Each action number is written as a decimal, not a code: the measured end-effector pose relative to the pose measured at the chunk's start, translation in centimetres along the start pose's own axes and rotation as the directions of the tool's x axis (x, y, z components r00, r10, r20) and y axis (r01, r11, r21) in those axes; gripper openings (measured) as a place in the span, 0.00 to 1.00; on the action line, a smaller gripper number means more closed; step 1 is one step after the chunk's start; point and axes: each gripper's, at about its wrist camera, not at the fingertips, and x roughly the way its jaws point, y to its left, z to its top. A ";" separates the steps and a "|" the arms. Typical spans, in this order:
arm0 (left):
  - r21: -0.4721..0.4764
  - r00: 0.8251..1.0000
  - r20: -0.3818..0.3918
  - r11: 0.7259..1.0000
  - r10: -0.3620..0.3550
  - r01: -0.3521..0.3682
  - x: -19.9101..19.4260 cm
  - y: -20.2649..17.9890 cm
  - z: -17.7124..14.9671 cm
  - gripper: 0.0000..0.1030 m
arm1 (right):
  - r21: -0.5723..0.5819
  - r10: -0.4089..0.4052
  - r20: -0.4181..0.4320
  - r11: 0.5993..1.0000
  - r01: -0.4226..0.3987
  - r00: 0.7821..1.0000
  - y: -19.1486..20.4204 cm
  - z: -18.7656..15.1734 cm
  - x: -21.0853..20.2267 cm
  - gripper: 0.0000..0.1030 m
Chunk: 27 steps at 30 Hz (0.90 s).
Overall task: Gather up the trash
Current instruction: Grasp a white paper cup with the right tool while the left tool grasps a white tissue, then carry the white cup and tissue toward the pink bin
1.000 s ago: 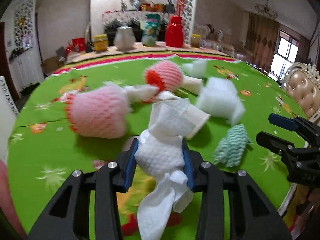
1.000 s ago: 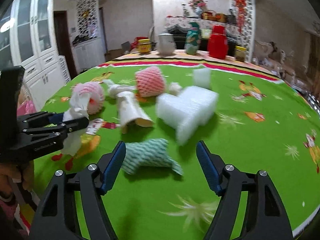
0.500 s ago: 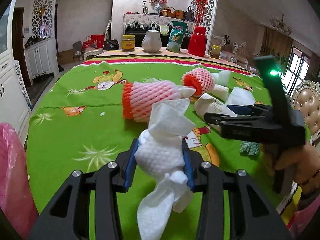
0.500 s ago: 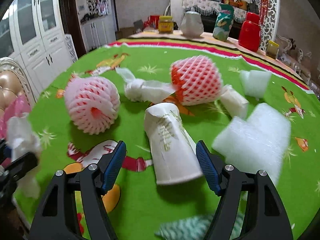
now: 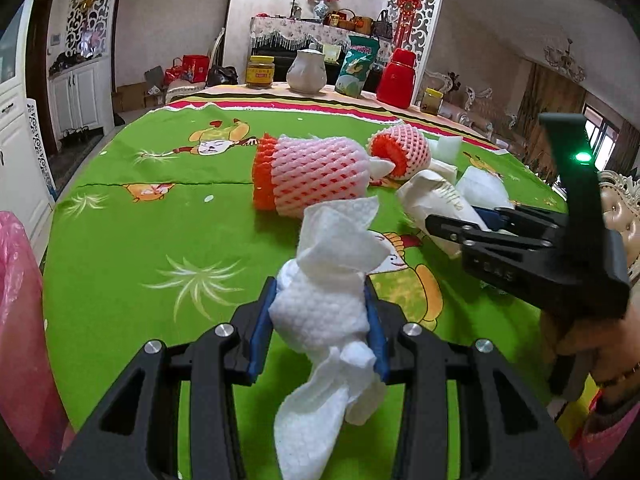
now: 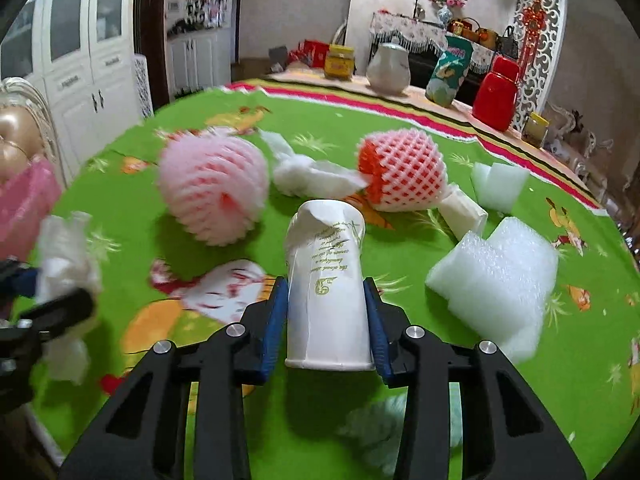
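Note:
My left gripper (image 5: 318,320) is shut on a crumpled white paper towel (image 5: 324,312) and holds it above the green tablecloth (image 5: 132,248). My right gripper (image 6: 326,320) is shut on a white paper cup (image 6: 326,280) that lies on its side. The cup also shows in the left wrist view (image 5: 436,204), with the right gripper (image 5: 472,228) around it. Loose trash lies beyond: a pink foam fruit net (image 6: 214,188), an orange-and-pink foam net (image 6: 404,170), a tissue wad (image 6: 308,176), white foam sheets (image 6: 496,272) and a teal-patterned wad (image 6: 380,428), partly hidden under my right gripper.
A pink plastic bag (image 5: 16,320) hangs at the table's left edge. At the far edge stand a yellow jar (image 5: 260,72), a white teapot (image 5: 306,70), a snack bag (image 5: 358,68) and a red jug (image 5: 398,78). White cabinets (image 6: 80,68) stand to the left.
My right gripper moved forward onto the paper cup and shut on it. My left gripper kept hold of the paper towel and shifted slightly left and back.

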 end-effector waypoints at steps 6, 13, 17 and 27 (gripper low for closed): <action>-0.013 1.000 0.005 1.000 0.013 -0.013 -0.6 0.4 -0.5 0.38 | 0.011 0.061 0.023 0.998 -0.061 0.998 1.6 -1.1 -2.2 0.37; 0.005 0.999 0.023 0.999 0.041 -0.041 -1.8 0.3 -1.2 0.38 | 0.065 0.088 0.060 0.994 -0.092 0.994 1.8 -2.6 -3.8 0.38; 0.018 0.998 0.045 0.999 0.049 -0.050 -2.8 0.0 -1.7 0.39 | 0.072 0.101 0.092 0.992 -0.108 0.991 2.4 -3.3 -5.1 0.38; 0.050 0.990 0.120 0.996 0.069 -0.076 -5.4 -0.6 -2.0 0.39 | 0.116 0.128 0.166 0.982 -0.148 0.978 2.5 -4.4 -7.7 0.38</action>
